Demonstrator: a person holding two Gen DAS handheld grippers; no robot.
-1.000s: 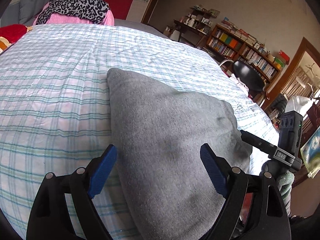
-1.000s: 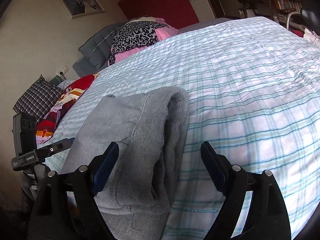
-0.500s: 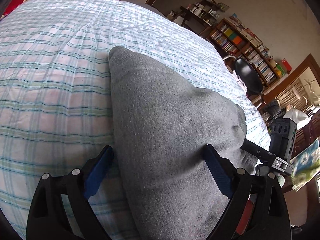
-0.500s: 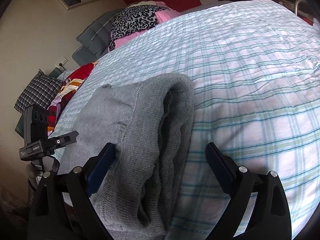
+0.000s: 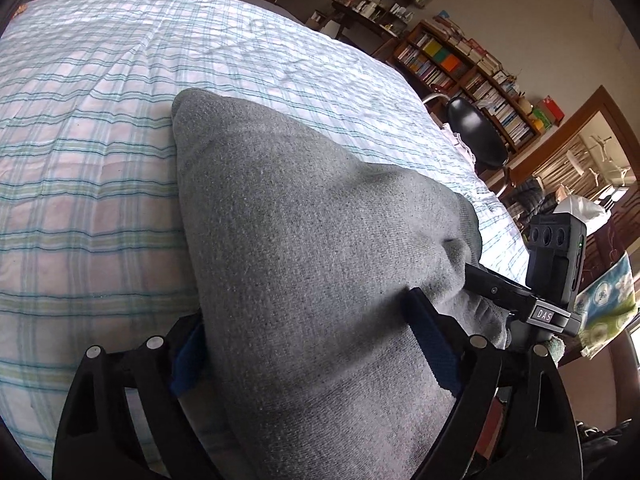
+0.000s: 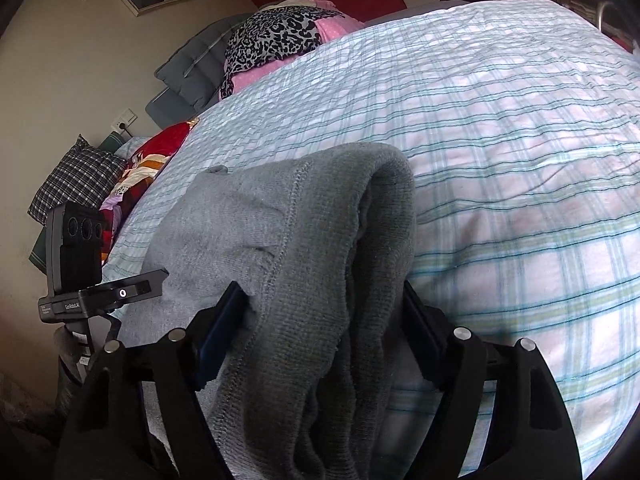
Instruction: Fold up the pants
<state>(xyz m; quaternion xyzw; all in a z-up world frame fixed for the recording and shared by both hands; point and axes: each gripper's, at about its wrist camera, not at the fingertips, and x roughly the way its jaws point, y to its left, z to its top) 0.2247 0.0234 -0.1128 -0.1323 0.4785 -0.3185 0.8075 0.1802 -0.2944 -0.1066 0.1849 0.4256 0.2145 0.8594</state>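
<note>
Straddling grey pants (image 5: 320, 260) at bed (image 5: 80, 200) edge, left tool (image 5: 312, 344) closing, right tool (image 6: 320, 332) clenching folded hem.

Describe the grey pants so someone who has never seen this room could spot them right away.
Find the bed with the blue-green plaid sheet. At its near edge lie the grey pants, a thick folded bundle of plain sweatshirt knit. Unlike the leopard-print cloth and pink bedding at the far end, they are one plain, unpatterned colour.
</note>
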